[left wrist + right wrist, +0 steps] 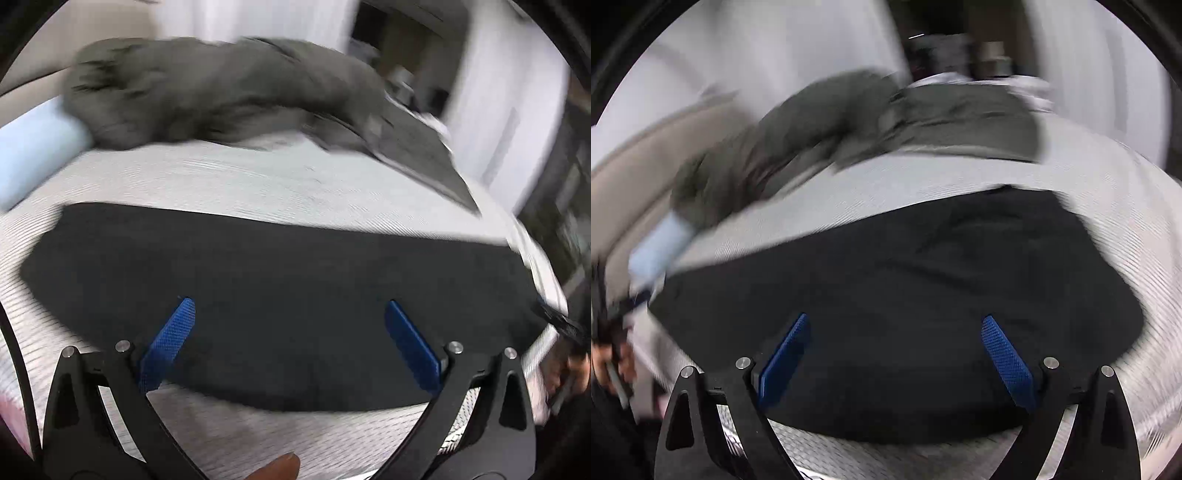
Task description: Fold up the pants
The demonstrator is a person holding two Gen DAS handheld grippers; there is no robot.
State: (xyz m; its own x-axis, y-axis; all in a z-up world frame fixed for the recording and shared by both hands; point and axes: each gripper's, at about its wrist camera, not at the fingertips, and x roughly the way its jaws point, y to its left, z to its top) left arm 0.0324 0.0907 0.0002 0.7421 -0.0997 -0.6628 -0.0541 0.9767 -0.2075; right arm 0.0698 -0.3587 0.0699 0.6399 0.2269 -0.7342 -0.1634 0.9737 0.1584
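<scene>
Black pants (pixel 280 295) lying folded flat across near part of white ribbed bed (pixel 221 184). Left gripper (pixel 288 306) and right gripper (pixel 895 325) hovering above them, jaws spread wide, gripping nothing. Grey garments (pixel 207 92) sitting heaped along bed's far edge.

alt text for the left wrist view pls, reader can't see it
Dark folded pants lie flat on a pale ribbed bed cover, with the left gripper open above them and nothing between its blue pads. Behind, a blurred grey heap of clothing sits beside a light blue pillow.
</scene>
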